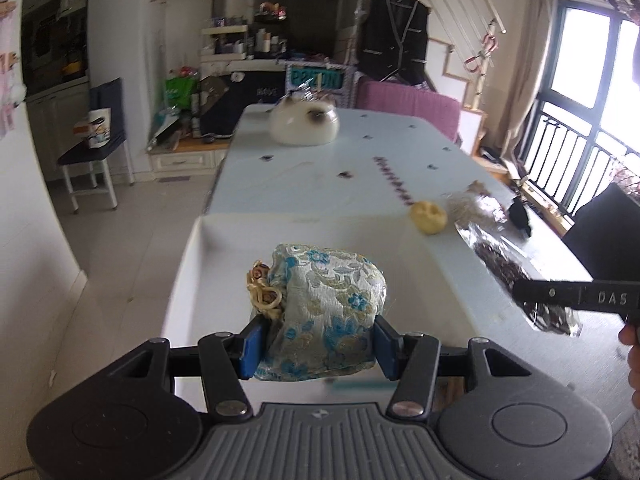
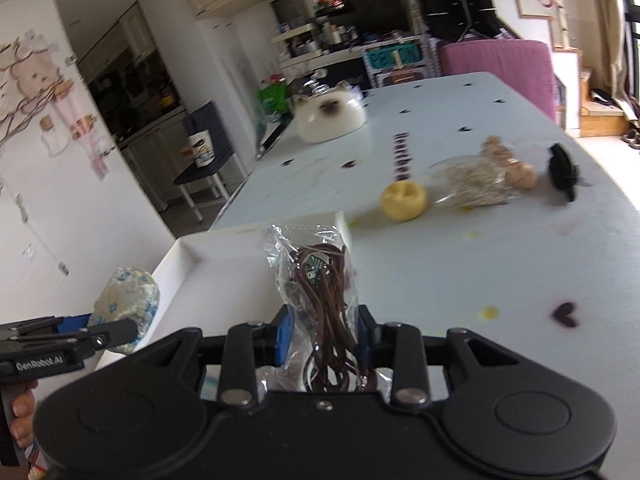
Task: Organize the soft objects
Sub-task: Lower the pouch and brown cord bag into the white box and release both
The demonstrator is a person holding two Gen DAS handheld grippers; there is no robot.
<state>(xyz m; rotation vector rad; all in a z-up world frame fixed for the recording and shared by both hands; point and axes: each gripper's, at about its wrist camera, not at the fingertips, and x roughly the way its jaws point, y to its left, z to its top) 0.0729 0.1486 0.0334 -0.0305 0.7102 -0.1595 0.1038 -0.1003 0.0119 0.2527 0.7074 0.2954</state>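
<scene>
Left tool (image 1: 316, 346) clamped on brocade pouch (image 1: 326, 308); right tool (image 2: 322, 340) clamped on clear bag of brown cords (image 2: 320, 292), both over the white tray (image 1: 192, 264).
Legible: "DAS" in left view, "GenRobot.AI" in right view. Only the right view shows the heart print (image 2: 565, 314) on the surface (image 2: 500, 260); yellow squishy (image 2: 403, 195) beyond.

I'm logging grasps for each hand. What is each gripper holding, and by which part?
Left gripper: jaws clamp the lower sides of the blue floral pouch. Right gripper: jaws pinch the middle of the clear bag of brown cord.
</scene>
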